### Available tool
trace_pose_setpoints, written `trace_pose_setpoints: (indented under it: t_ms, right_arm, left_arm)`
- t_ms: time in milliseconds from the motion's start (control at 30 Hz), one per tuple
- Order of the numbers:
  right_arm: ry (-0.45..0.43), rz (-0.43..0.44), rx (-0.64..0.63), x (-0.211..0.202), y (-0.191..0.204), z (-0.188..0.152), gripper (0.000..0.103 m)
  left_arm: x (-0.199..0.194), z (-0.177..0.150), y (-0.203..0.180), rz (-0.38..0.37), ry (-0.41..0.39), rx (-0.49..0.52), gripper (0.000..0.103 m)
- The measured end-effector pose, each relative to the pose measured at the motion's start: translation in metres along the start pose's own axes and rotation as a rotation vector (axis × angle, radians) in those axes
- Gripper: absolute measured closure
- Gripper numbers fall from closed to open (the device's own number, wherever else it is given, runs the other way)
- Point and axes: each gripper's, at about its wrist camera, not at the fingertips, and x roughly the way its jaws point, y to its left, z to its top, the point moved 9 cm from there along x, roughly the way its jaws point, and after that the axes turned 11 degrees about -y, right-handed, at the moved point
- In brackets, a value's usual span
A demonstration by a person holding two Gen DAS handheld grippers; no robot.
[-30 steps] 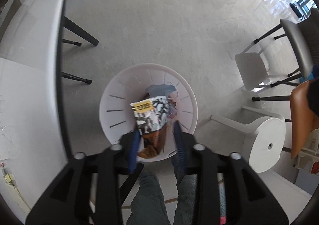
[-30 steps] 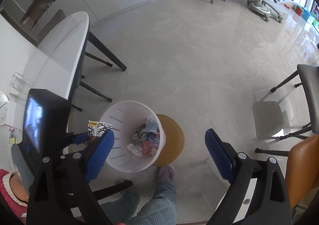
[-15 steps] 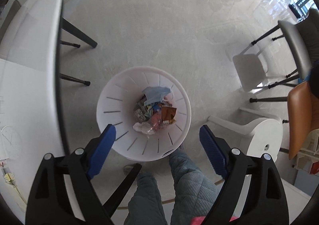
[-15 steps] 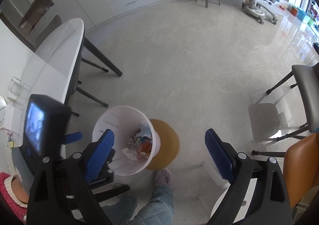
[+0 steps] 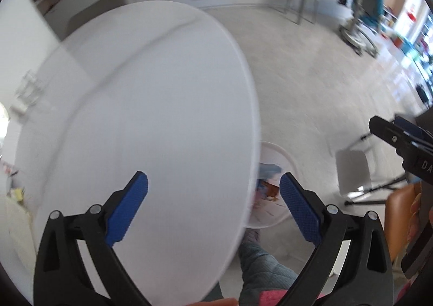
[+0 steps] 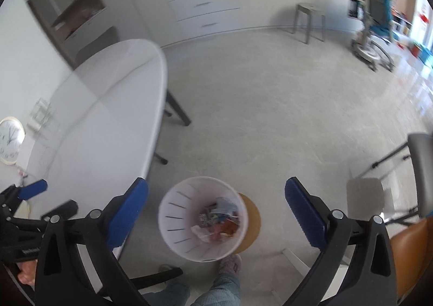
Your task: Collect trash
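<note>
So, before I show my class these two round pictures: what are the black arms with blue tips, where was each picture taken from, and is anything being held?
There is no robot: a person holds a hand-held claw in each hand, with a wide-angle camera on each looking along its two fingers.

Left camera: the left claw hangs over a white table, its jaws having just opened, with nothing between them.

Right camera: the right claw is open and empty above a white bin on the floor. The bin holds wrappers and other trash. A wall clock rests at the table's edge.

Bin point(image 5: 273, 197) half hidden behind table point(image 5: 151, 105)
</note>
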Motion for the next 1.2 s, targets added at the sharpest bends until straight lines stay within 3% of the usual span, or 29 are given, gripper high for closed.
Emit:
trace_pose_setpoints:
  t_ms: [300,533,667,1000,1200]
  right_arm:
    - [0.077,0.180,-0.237,0.025,0.164,-0.007,0.003]
    - [0.101,0.204,-0.332,0.023,0.231,-0.020,0.002]
    - [0.051,0.223,-0.354,0.007,0.259,-0.003,0.002]
    - [-0.161,0.297,-0.427,-0.070,0.323,0.080,0.002]
    - [-0.226,0.329,-0.417,-0.101,0.344,0.104,0.002]
  left_arm:
    - [-0.043,-0.018,0.136,0.189,-0.049,-0.215,0.008]
    - [-0.063,-0.031,0.177,0.229,-0.076,-0.288,0.008]
    - [-0.089,-0.021,0.199,0.250,-0.141,-0.312,0.008]
    - [-0.170,0.027,0.241,0.303,-0.330,-0.350,0.008]
    - [-0.190,0.032,0.256,0.308,-0.363,-0.368,0.008]
